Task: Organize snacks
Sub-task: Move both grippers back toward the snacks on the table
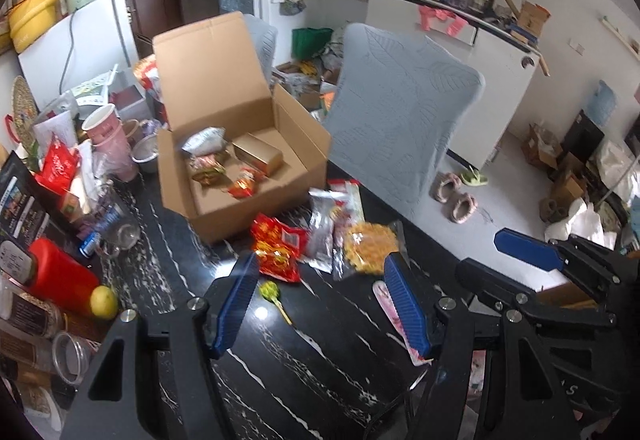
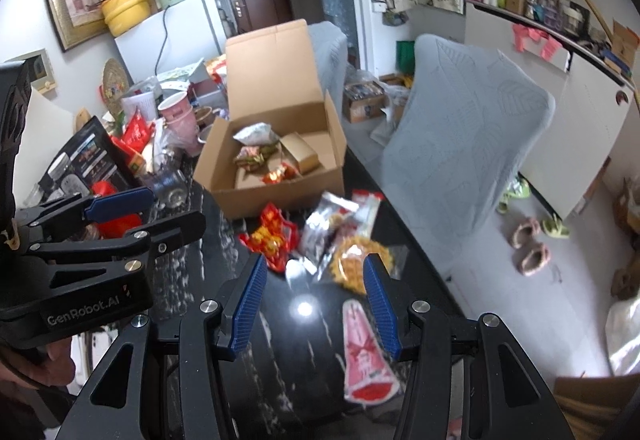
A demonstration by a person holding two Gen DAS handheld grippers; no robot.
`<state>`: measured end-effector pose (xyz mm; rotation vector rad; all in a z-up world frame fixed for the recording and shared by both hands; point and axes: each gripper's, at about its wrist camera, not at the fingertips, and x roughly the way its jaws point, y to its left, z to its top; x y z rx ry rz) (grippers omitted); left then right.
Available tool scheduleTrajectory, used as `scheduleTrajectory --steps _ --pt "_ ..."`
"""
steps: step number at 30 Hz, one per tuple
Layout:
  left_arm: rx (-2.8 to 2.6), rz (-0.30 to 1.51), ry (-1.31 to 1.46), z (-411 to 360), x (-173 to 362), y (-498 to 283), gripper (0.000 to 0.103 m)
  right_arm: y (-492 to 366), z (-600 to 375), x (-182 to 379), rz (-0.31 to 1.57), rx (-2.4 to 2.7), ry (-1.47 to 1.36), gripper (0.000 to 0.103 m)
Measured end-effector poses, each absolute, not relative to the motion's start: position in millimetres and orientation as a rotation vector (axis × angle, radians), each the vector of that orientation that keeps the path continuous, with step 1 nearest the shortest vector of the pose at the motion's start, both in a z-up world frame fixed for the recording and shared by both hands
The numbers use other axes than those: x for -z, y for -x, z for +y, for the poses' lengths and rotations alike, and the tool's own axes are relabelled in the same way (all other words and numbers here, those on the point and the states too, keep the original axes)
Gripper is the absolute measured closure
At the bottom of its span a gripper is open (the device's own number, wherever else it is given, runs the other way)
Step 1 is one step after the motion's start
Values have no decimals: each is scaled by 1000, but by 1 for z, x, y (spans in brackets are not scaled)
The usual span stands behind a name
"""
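Item: loose snacks on a black marble-patterned table (image 1: 304, 368), with an open cardboard box (image 1: 236, 143) standing at the far side, lid flap raised. Box contents: a gold carton (image 1: 258, 157), a pale crinkled bag (image 1: 204, 139) and several small red and green wrapped packets (image 1: 224, 175), all lying on the box floor. Outside the box, just in front of its near wall, a cluster: a red and yellow packet (image 1: 278, 246), a silver foil pouch (image 1: 322, 236), a clear bag of yellow snacks (image 1: 370, 246), touching or overlapping one another. Left gripper (image 1: 320, 304): blue pads parted about halfway, nothing between them, held above the table with the cluster just beyond its fingertips. A green lollipop (image 1: 269, 292) lies on the table between the pads as seen from the left wrist, nearer the left pad. A pink and red cone-shaped packet (image 2: 366, 356) lies flat just beside the right pad in that view. Right gripper (image 2: 316, 304): pads parted moderately, narrower than the left, empty; the cone-shaped packet lies under and beside its right pad, the yellow snacks just ahead of that fingertip. The grippers stand side by side, near each other. Beyond the table: a grey-covered chair (image 1: 400, 119). Left of the box: pink cups (image 1: 106, 129), a red container (image 1: 60, 272), a lemon (image 1: 104, 302).
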<state>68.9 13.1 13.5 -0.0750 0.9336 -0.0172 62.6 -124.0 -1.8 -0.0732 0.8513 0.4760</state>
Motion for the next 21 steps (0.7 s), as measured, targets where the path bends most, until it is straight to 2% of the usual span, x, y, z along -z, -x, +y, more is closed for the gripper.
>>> scheduleTrajectory --steps 21 --pt "50 1148 89 7 86 -72 38 -71 -149 115 1110 -407 53 53"
